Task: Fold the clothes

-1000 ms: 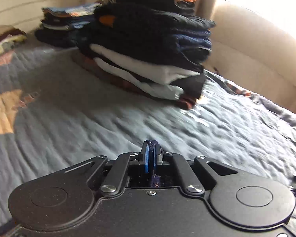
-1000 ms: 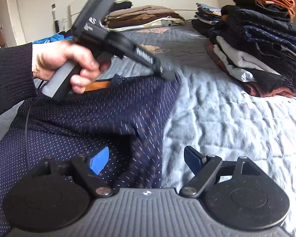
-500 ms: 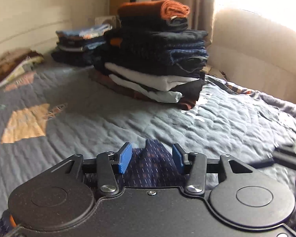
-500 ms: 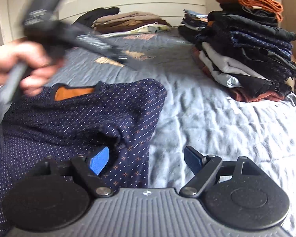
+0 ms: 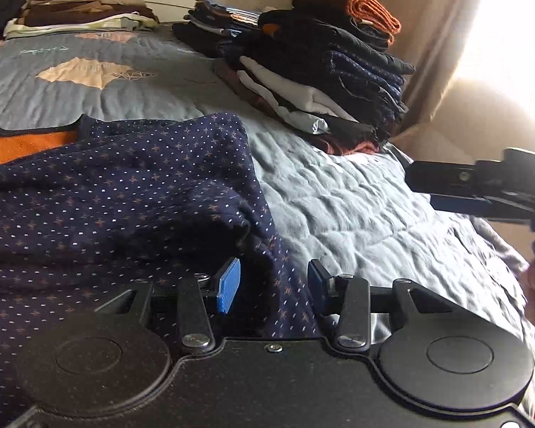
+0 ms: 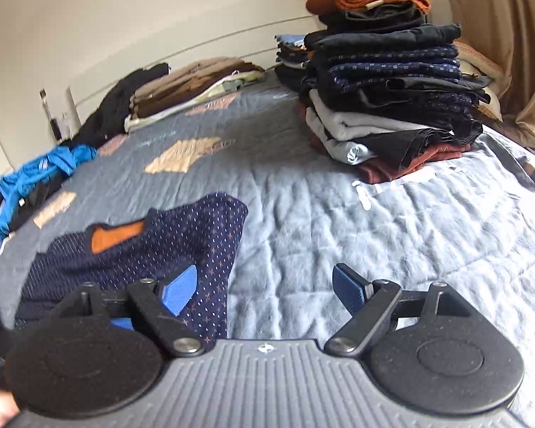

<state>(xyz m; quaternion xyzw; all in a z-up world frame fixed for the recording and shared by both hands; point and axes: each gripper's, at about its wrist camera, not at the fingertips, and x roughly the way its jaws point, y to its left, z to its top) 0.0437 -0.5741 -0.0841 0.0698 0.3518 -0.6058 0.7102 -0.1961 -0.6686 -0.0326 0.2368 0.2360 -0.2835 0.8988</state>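
The navy dotted garment (image 5: 117,192) lies spread on the grey-blue quilted bed (image 5: 356,210), its orange inner collar (image 5: 21,144) facing up. The left gripper (image 5: 273,287) is spread, with the garment's right edge lying between its blue pads (image 5: 228,285). The right gripper (image 6: 265,289) is also spread wide; its left pad sits over the garment's edge, its right pad over bare quilt. A tall stack of folded clothes (image 6: 388,85) stands farther back on the bed, well apart from the garment.
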